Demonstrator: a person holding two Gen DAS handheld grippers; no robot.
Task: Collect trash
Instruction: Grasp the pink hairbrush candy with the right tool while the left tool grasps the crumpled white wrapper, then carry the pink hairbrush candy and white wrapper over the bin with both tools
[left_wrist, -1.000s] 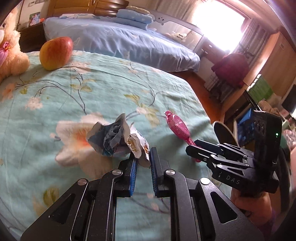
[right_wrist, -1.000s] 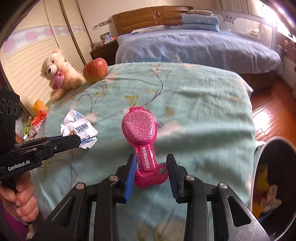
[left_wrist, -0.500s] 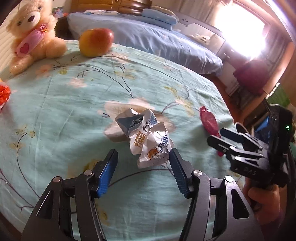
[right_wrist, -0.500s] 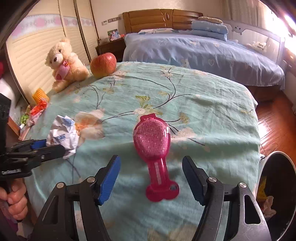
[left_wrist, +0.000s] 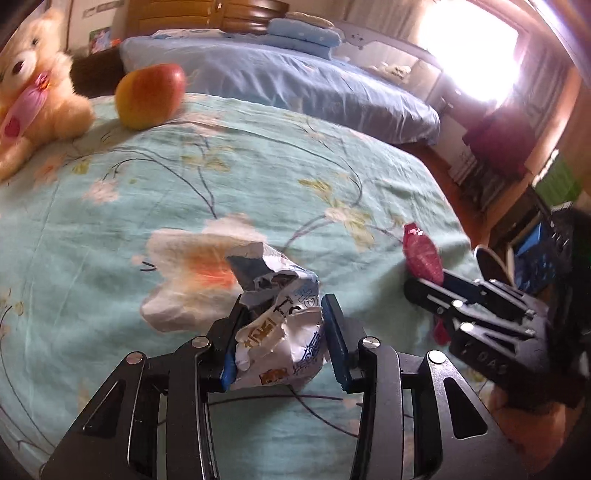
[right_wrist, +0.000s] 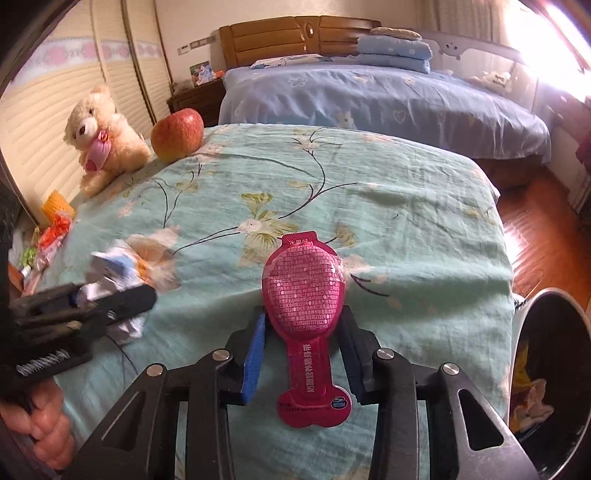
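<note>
Left gripper (left_wrist: 282, 339) has just been closing, clamped on the wrapper (left_wrist: 277, 325); right gripper (right_wrist: 301, 354) likewise on the pouch (right_wrist: 304, 295), near the bed's (right_wrist: 424, 229) front edge.

Floral teal bed (right_wrist: 424, 229) w/ crumpled wrapper (left_wrist: 277, 317), pink pouch (right_wrist: 304, 291), apple (right_wrist: 177, 134), teddy (right_wrist: 99, 138).

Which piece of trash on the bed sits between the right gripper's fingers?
The pink pouch, flat and smooth, sits in the right gripper; the crumpled white wrapper sits in the left gripper.
</note>
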